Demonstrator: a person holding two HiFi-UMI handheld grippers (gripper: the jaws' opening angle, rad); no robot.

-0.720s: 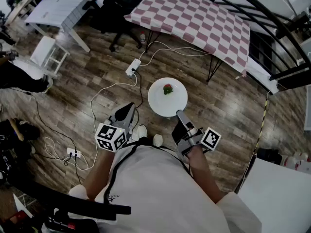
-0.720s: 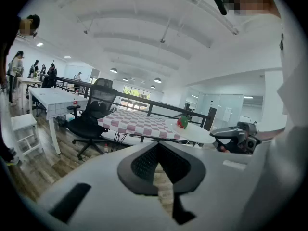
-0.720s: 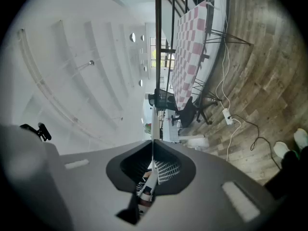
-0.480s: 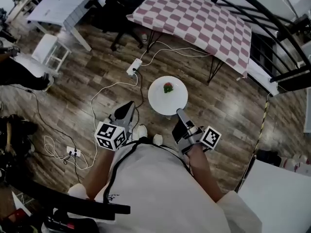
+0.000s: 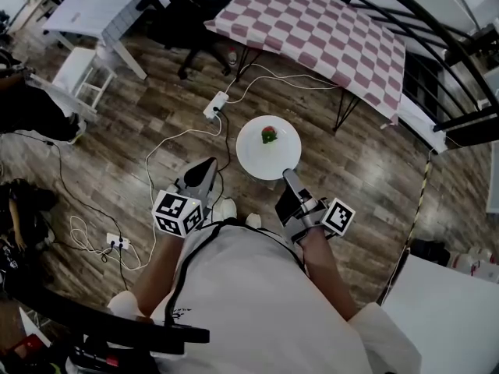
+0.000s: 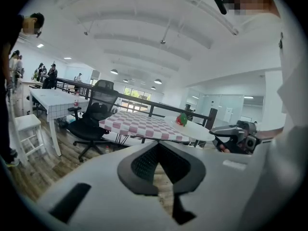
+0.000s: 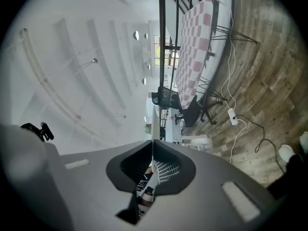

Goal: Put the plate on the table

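Round white plate [image 5: 265,160] has crept a bit up the head view since the earlier frames, and the counter looks slightly nearer, so the whole rig has shifted forward a touch.

Biggest thing in shot is the brown wood-plank floor [image 5: 374,170]. Then comes the counter [image 5: 312,29], draped in a pink-and-white checkered cloth. Off to the upper left there's a plain white desk [image 5: 101,6], with a black office chair [image 5: 191,29] between the two.

The plate isn't on the counter; it's up in the air over the floor, just short of the cloth's near edge. From the left gripper view the plate [image 6: 199,130] sits about level. The right hand-held gripper [image 5: 288,175] is clamped on its near rim, and in the right gripper view the plate [image 7: 153,124] is edge-on between the pinched jaws [image 7: 152,143]. The left hand-held gripper [image 5: 209,164] is off to the side, clear of the plate, jaws [image 6: 158,142] closed with nothing in them.

On the plate's far half sits a small red-and-green food item [image 5: 269,135]. A white power strip [image 5: 214,105] with cables lies on the floor.
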